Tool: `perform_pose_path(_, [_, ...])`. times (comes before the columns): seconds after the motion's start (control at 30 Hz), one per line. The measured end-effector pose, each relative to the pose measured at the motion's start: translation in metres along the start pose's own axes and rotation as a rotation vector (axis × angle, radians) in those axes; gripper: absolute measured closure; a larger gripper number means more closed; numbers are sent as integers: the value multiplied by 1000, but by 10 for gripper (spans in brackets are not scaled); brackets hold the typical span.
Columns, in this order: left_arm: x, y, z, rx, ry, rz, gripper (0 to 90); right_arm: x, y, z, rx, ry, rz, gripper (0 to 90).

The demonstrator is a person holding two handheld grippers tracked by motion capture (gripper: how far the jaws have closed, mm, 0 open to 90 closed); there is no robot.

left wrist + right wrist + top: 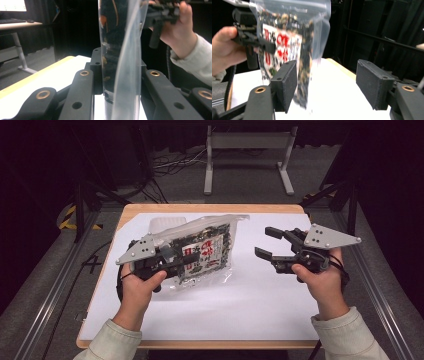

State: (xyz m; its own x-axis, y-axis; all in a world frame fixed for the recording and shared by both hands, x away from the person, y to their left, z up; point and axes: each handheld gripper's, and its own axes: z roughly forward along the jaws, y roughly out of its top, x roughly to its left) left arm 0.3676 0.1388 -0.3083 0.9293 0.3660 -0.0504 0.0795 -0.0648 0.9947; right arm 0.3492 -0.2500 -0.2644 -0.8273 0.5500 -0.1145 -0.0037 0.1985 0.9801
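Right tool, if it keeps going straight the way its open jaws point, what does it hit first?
Most likely the clear snack bag that the left tool holds up; the right tool aims at it, though the gap is hard to judge.

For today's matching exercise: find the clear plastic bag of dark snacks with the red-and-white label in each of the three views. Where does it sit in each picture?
High view: the bag is left of centre, clamped in the left gripper.
Left gripper view: it stands edge-on in the centre, between the shut jaws.
Right gripper view: upper left, beyond the open jaws.
Shared landmark: the white table sheet.
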Motion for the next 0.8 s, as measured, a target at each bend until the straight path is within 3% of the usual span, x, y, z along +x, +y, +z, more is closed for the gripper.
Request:
perform_pose_path(0.17, [12,4,-4,-5,35,-16,718,-6,-10,-7,-1,-17,32,314])
perform_pose_path(0.33, [24,9,-6,-12,68,-30,717,-9,-22,-13,8,-64,39,304])
perform_pose_path(0.47, [33,12,-7,-28,84,-62,717,-10,-29,-12,2,-63,59,297])
perform_pose_path(0.63, [42,16,-11,-38,113,-60,717,-10,-35,-11,11,-70,65,289])
perform_pose_path(0.8, [51,18,-14,-56,111,-74,717,-9,-42,-10,37,-62,77,273])
